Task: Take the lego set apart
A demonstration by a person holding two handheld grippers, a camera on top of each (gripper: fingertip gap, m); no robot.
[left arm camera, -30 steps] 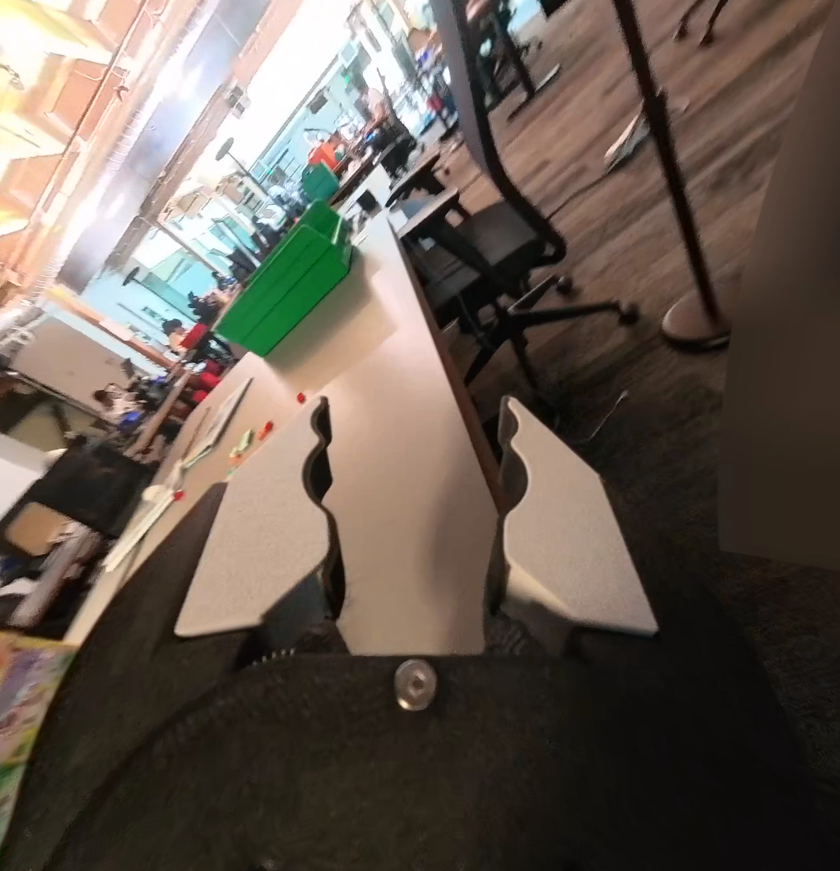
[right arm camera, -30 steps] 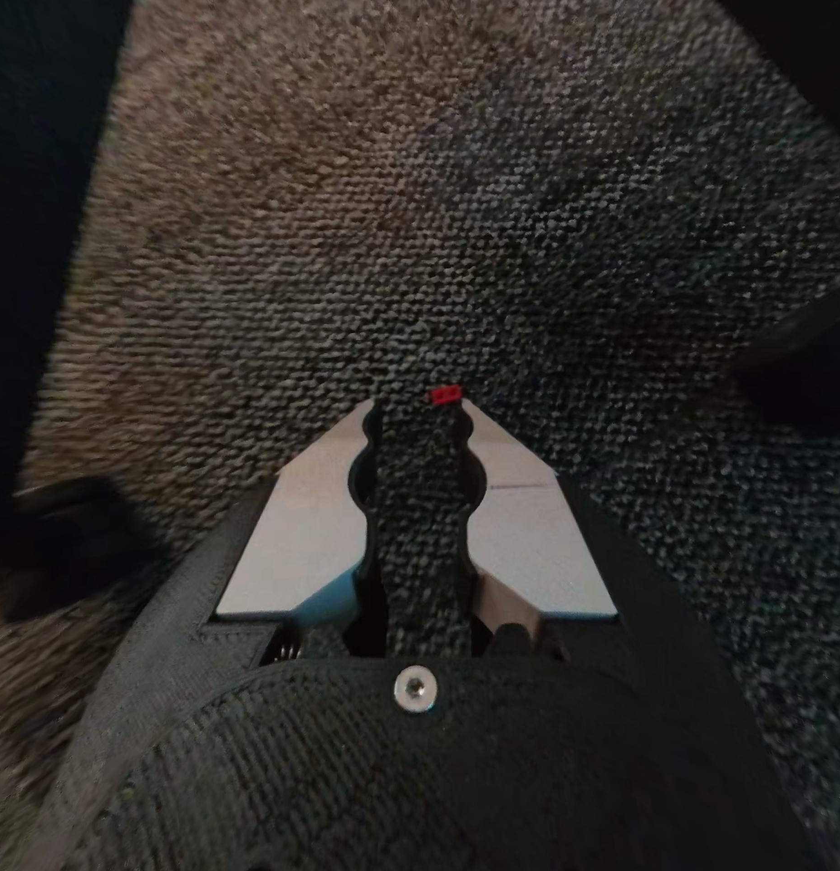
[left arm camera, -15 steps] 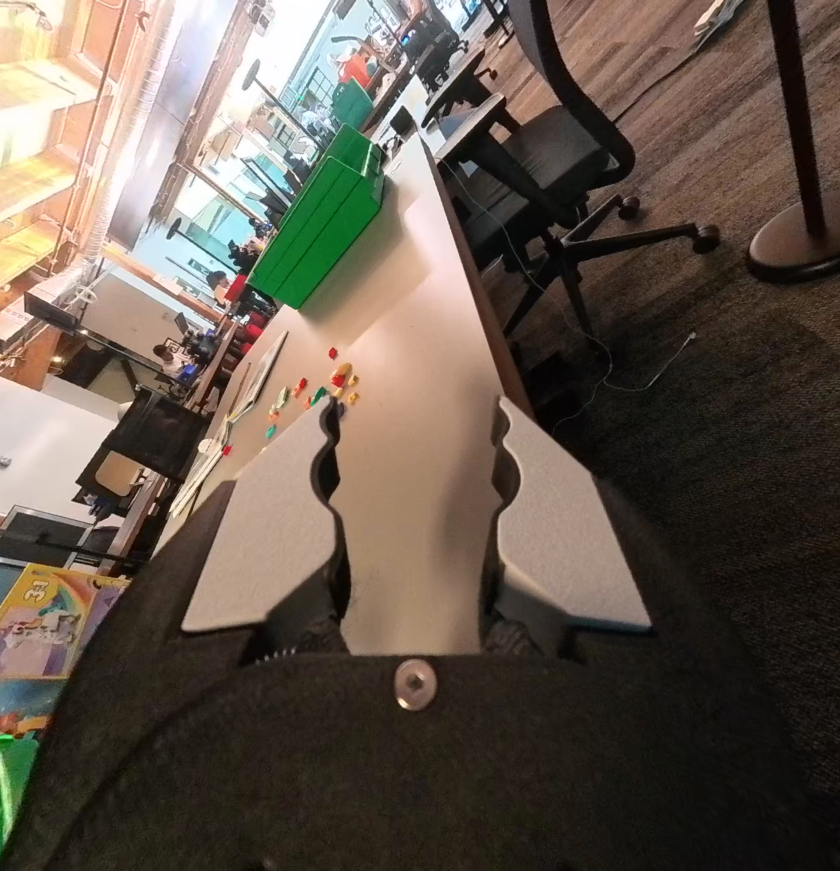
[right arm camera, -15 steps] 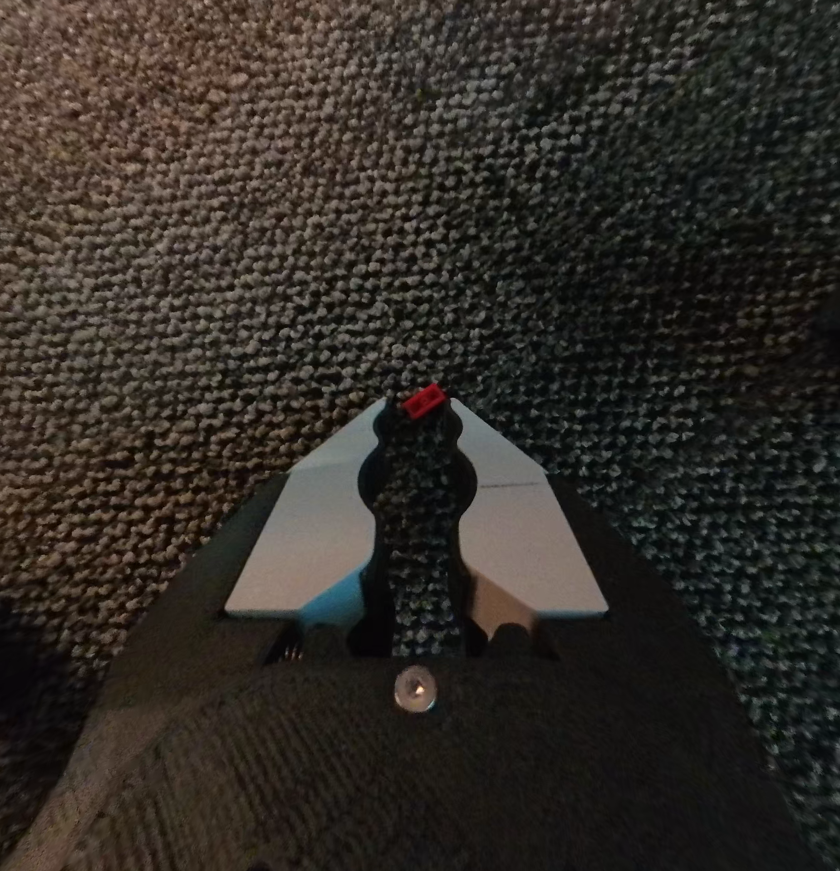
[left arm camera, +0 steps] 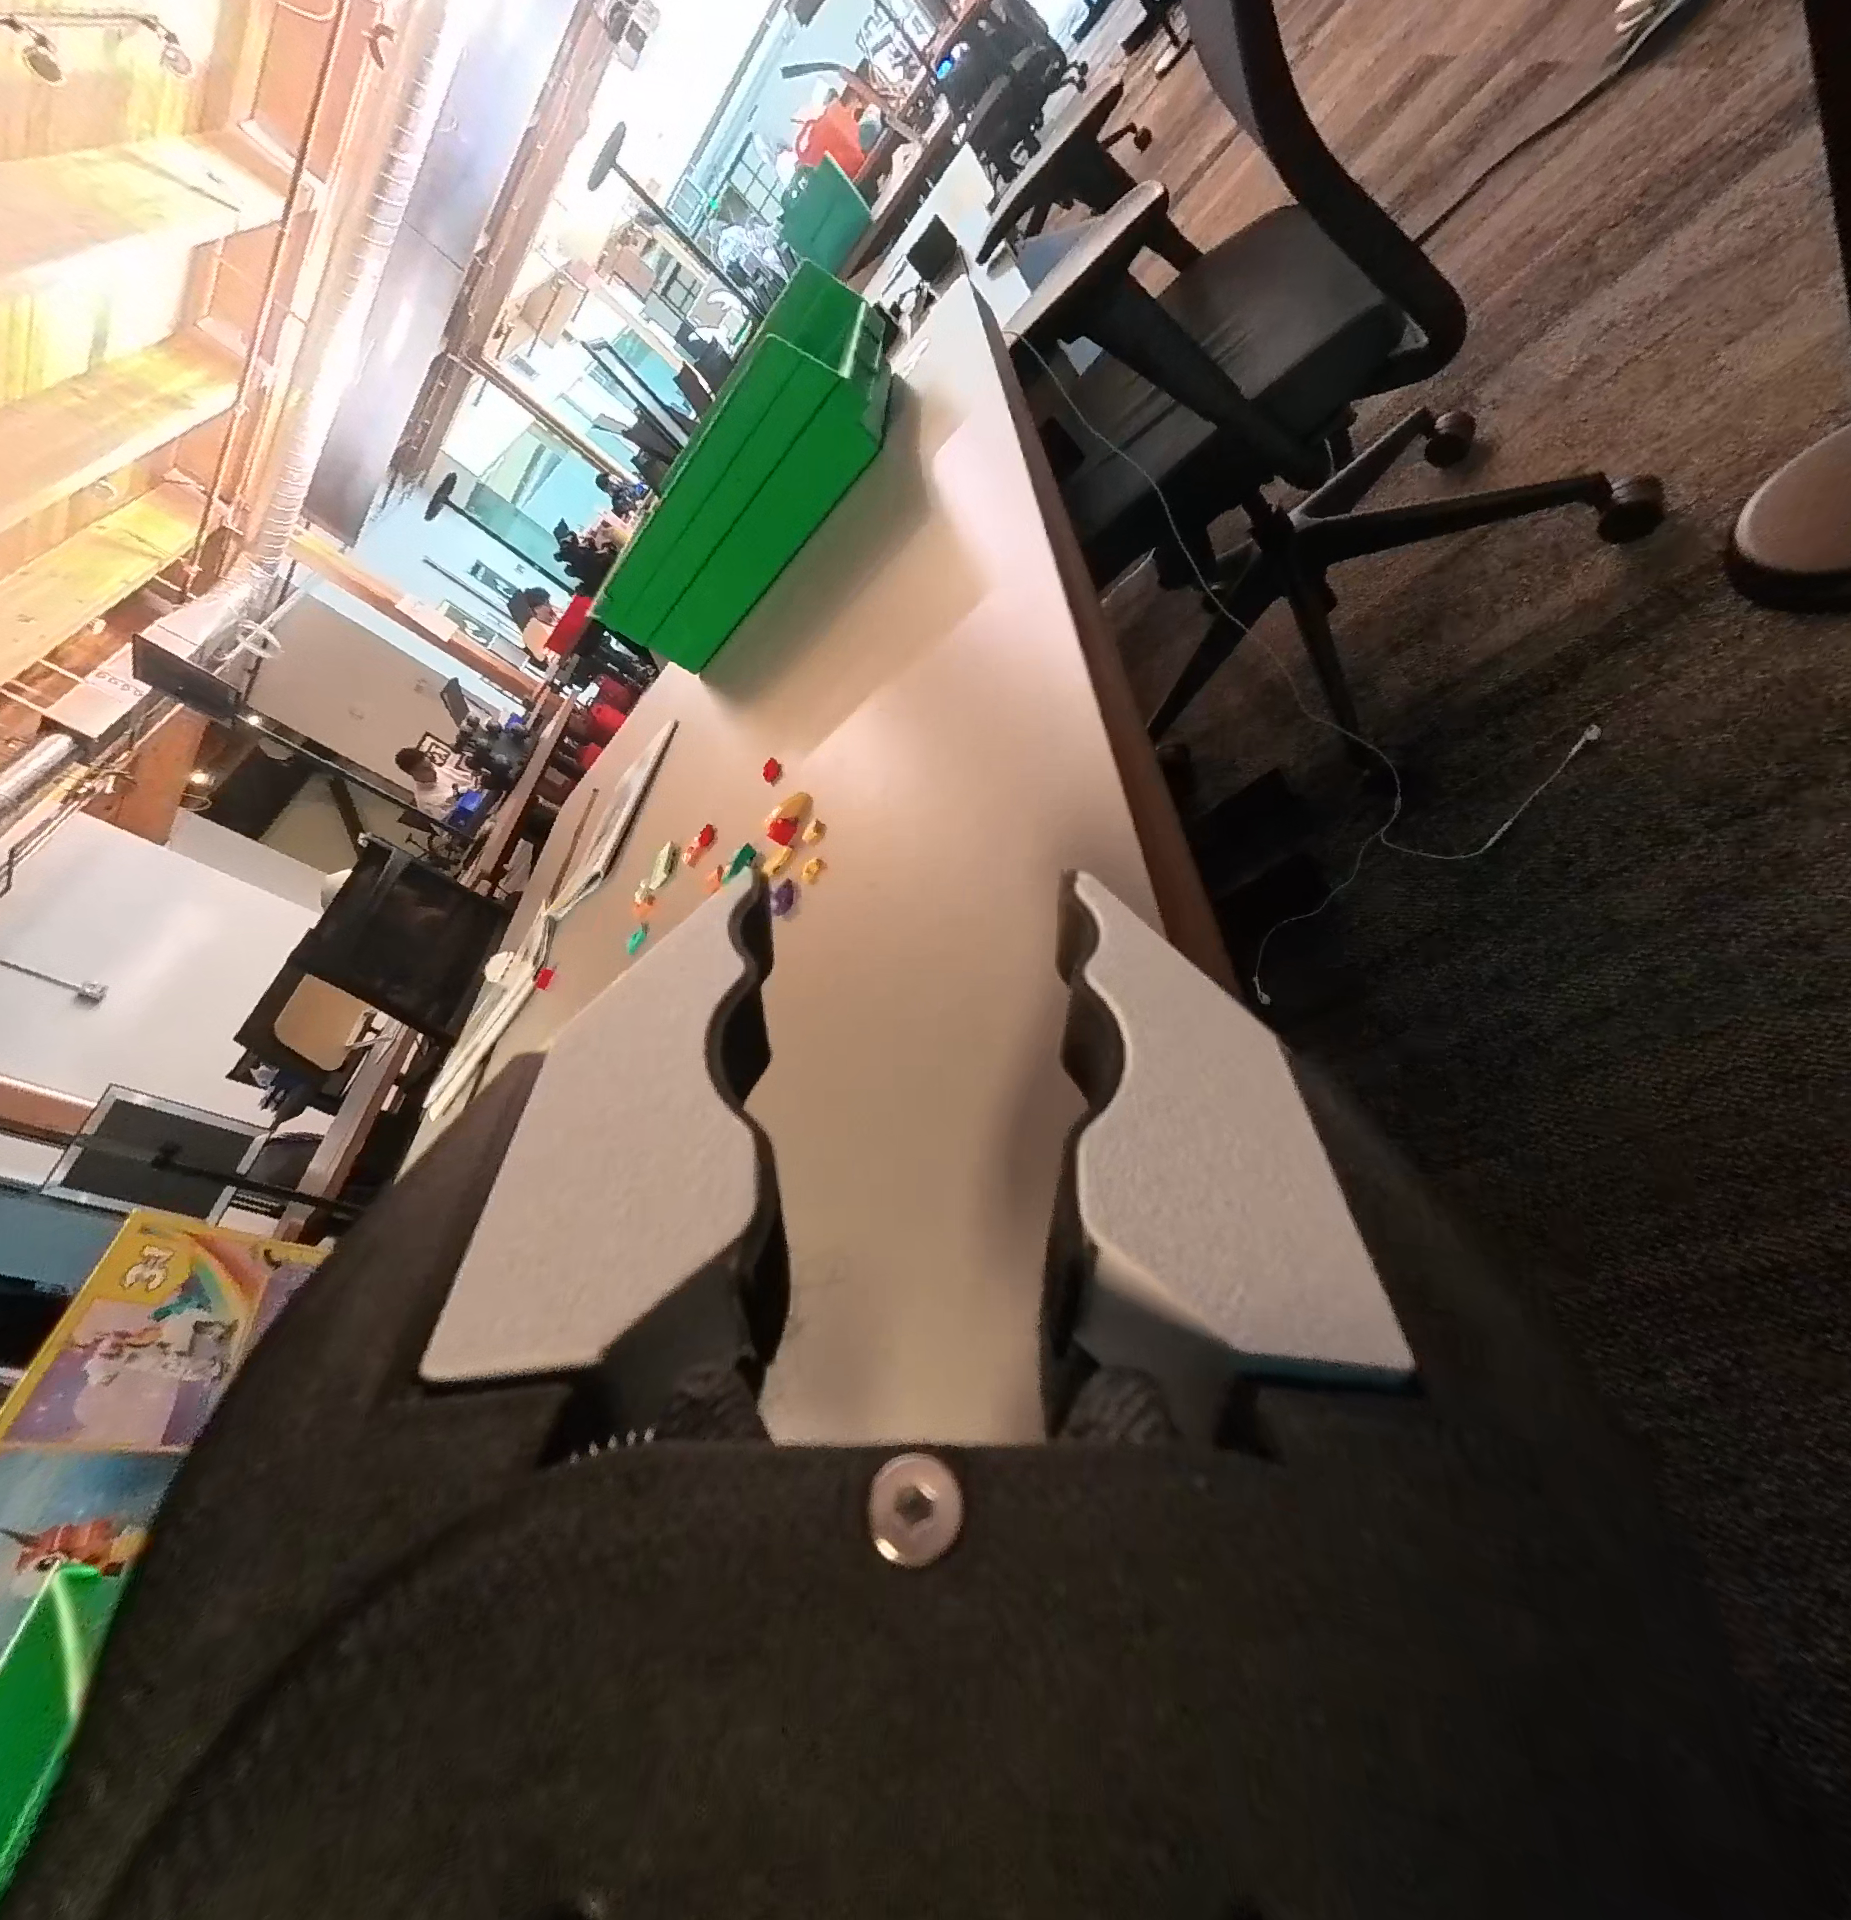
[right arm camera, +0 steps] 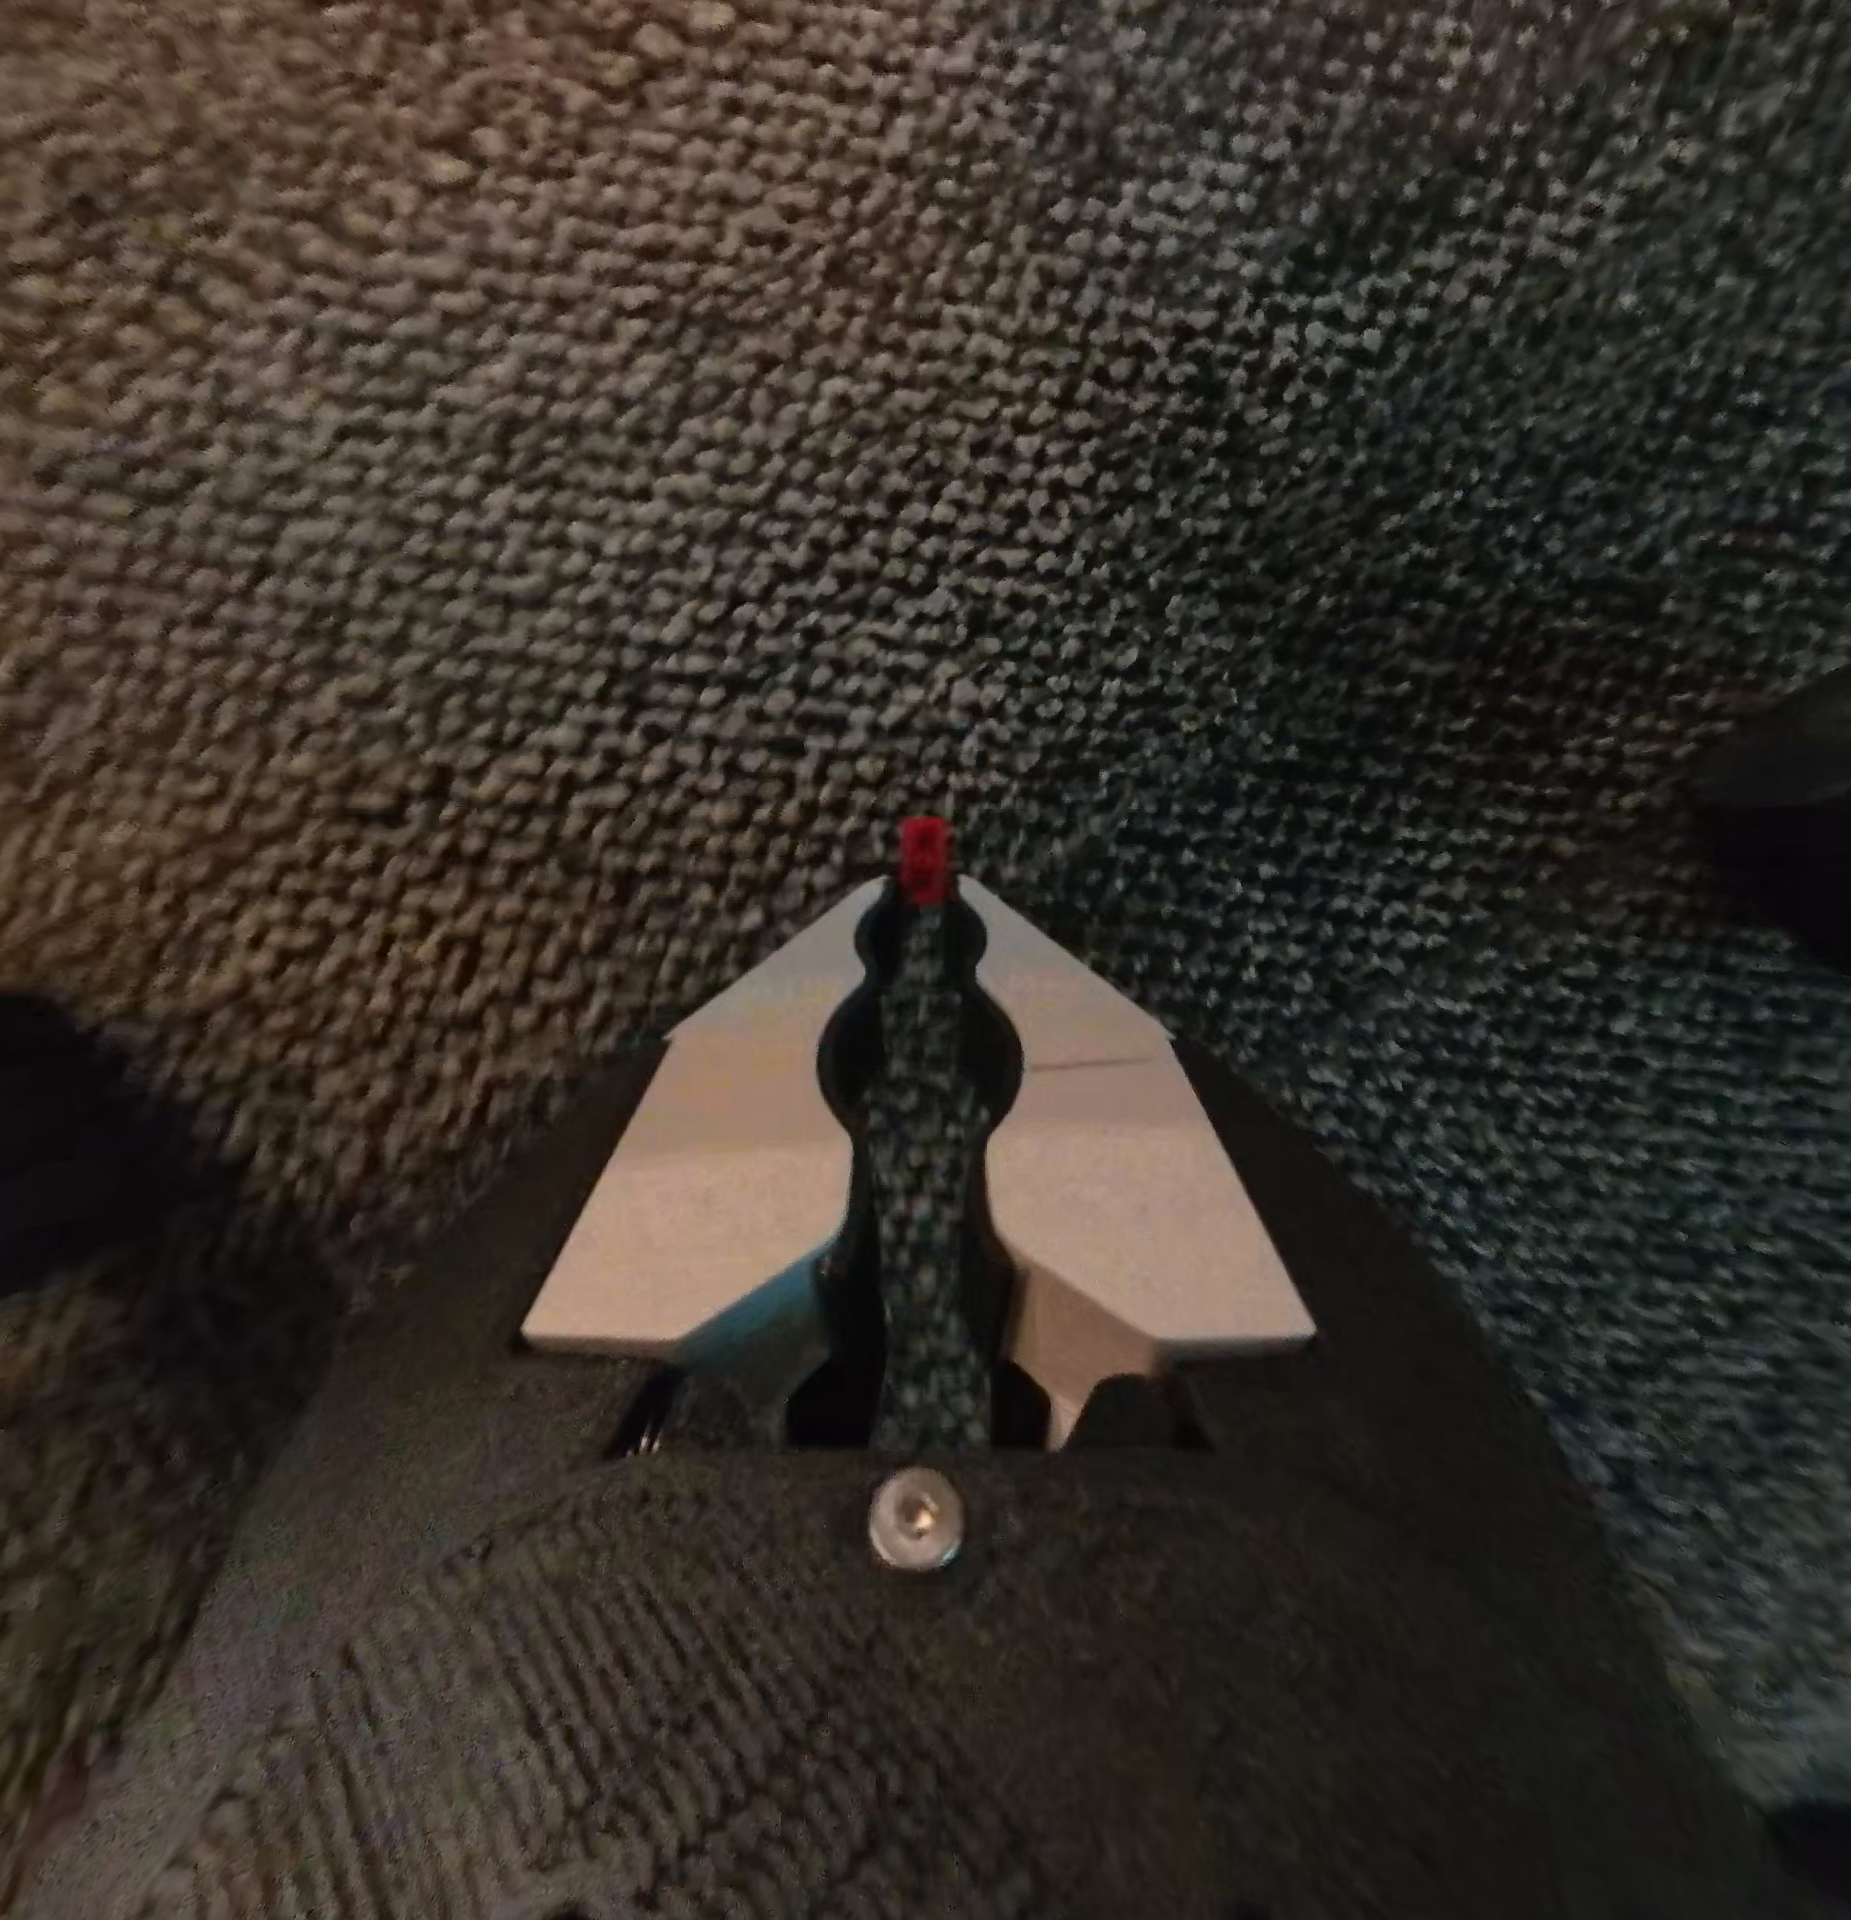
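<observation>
Carpet (right arm camera: 900,416) fills the right wrist view, grey-brown loop pile, dim light. Right gripper (right arm camera: 923,883) points down at it, fingers nearly together and pinching a small red lego brick (right arm camera: 922,858) at the very tips, centre of the frame. Brick sticks out past the tips; can't tell if it touches the carpet. Dark shapes at the left and right edges, too dim to identify.

Left gripper (left arm camera: 913,904) is empty, jaws wide apart, held low over the pale table (left arm camera: 931,1039), view rolled sideways. Loose lego pieces (left arm camera: 770,842) lie scattered on the tabletop just past the left fingertip, centre of the frame: red, yellow, green, orange, one purple. All look like separate small bits, well apart from the gripper. Green bin (left arm camera: 755,488) sits farther along the table, upper centre. Colourful lego box (left arm camera: 100,1434) shows at the lower left edge, partly cut off. Office chair (left arm camera: 1305,343) stands on the dark floor beside the table, upper right, and a thin white cable (left arm camera: 1420,831) trails on the floor near it.
</observation>
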